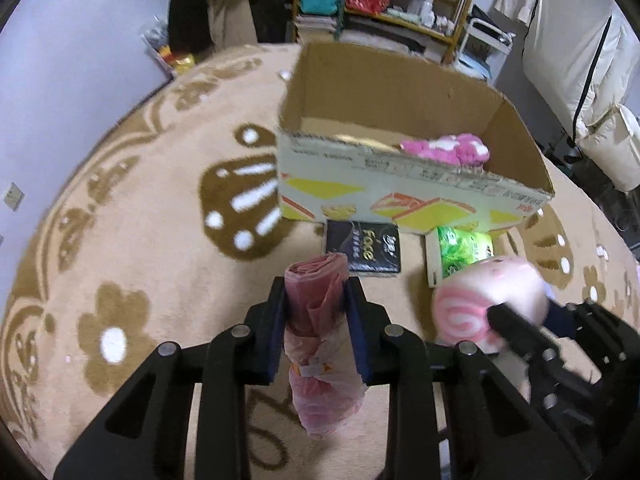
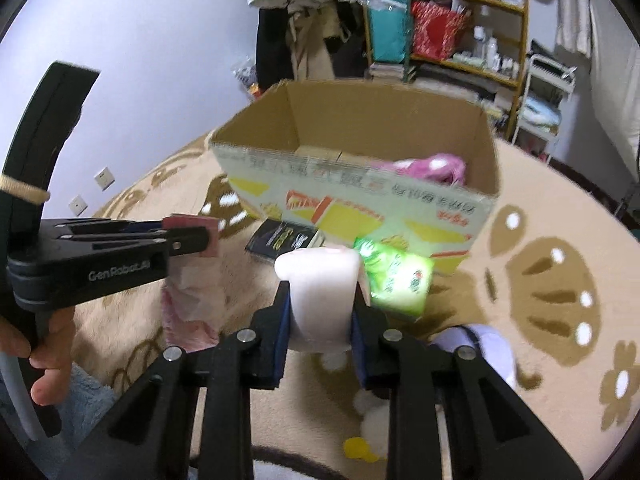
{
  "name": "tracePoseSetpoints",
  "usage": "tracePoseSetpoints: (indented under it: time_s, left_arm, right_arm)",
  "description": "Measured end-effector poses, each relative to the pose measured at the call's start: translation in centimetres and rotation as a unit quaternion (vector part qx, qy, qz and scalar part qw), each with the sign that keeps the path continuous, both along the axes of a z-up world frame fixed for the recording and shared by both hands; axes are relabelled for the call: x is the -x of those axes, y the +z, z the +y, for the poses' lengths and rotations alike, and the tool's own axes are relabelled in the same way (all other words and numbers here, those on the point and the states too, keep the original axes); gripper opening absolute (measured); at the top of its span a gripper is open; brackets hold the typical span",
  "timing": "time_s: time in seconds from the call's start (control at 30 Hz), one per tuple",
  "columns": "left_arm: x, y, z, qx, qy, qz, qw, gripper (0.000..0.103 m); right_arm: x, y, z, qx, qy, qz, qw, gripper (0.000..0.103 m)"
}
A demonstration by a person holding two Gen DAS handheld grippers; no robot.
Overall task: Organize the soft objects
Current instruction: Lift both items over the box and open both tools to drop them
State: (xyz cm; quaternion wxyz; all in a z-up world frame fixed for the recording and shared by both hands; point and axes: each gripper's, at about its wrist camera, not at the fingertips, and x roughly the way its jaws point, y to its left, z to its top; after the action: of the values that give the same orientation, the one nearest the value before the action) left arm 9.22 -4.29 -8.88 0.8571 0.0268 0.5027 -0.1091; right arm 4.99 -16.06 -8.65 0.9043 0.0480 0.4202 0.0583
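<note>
The left tool (image 1: 316, 312) is clamping a roll of pink plastic bags (image 1: 320, 332) above the flowered carpet (image 1: 160, 208). Beside it, the right tool (image 2: 320, 312) is squeezing a pink rolled towel (image 2: 320, 292). Ahead, a cardboard box (image 1: 400, 184) is holding a pink fluffy cloth (image 1: 448, 150). A black packet (image 1: 362, 250) and green tissue pack (image 1: 464, 250) are lying in front of it.

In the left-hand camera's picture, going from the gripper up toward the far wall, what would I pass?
Pink plastic bag roll held in the left gripper → black tissue pack on the rug → cardboard box → pink fluffy item inside it → wooden shelf.
</note>
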Motion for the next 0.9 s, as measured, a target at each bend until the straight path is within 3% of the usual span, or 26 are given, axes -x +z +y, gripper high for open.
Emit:
tracePoseSetpoints:
  time_s: [0.23,0.4,0.53,0.67,0.9]
  left_arm:
    - [1.3,3.4,1.3,-0.021,0.021,-0.082,0.9962,0.022]
    - [2.1,6.0,1.8,-0.006,0.01,-0.121,0.9926,0.017]
    - [2.4,7.7,2.5,0.029,0.015,-0.135,0.9903,0.016]
    - [3.2,10.0,2.7,0.023,0.014,-0.186,0.9823,0.016]
    - [3.4,13.4,3.7,0.056,0.022,-0.237,0.9696,0.016]
  right_arm:
    - [1.2,2.7,-0.9,0.028,-0.034,-0.057,0.997,0.028]
    - [1.8,4.0,-1.2,0.06,-0.069,-0.092,0.992,0.028]
    - [1.9,4.9,-1.6,0.061,-0.078,-0.112,0.989,0.028]
    - [1.8,6.0,-2.1,0.06,-0.086,-0.131,0.986,0.028]
    - [1.3,7.4,-3.0,0.058,-0.098,-0.159,0.981,0.028]
